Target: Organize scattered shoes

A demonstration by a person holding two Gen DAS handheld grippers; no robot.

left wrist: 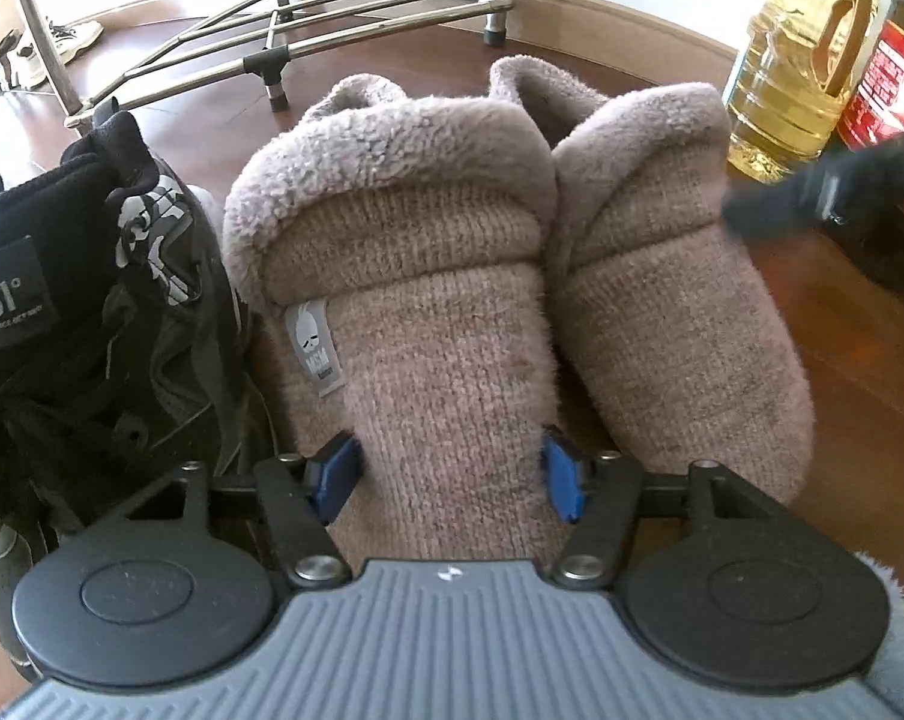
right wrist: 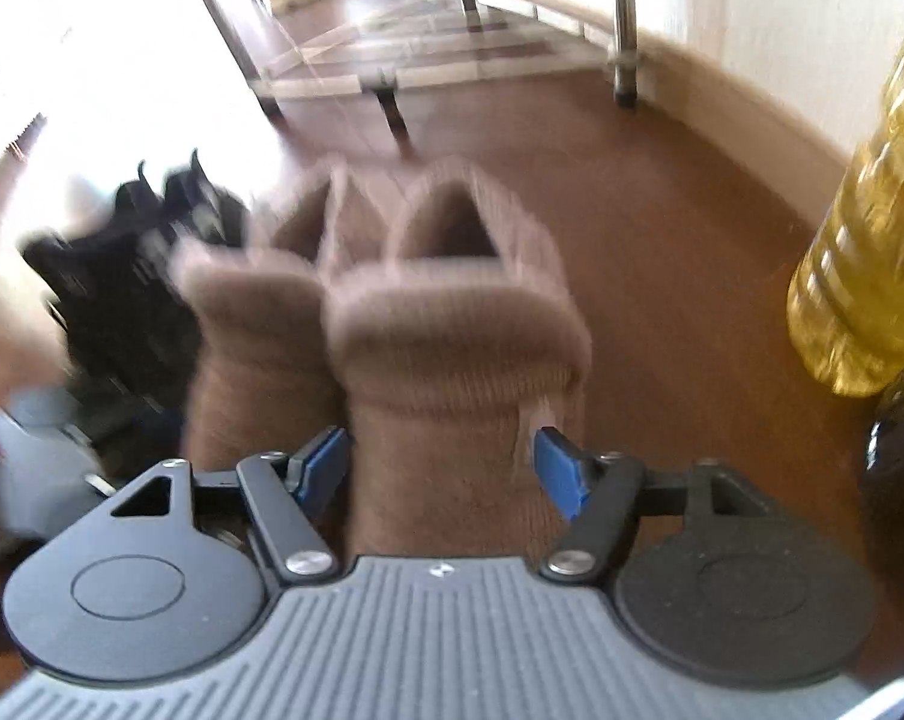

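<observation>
Slippers (left wrist: 428, 312) side by side, toes nearest camera — openings toward rack (left wrist: 284, 30)

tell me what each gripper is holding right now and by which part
The left gripper clamps the left brown fleece slipper across its toe end. The right gripper straddles the other slipper, pads apart from it, holding nothing.

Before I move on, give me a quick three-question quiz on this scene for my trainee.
1. True or false: the left claw grips a tan slipper by its toe.
2. What stands to the right of the second slipper? A) oil bottle B) bucket C) broom
3. Fill in: the sneaker left of the slippers is ___ in colour.
Key: 1 true; 2 A; 3 black.
</observation>
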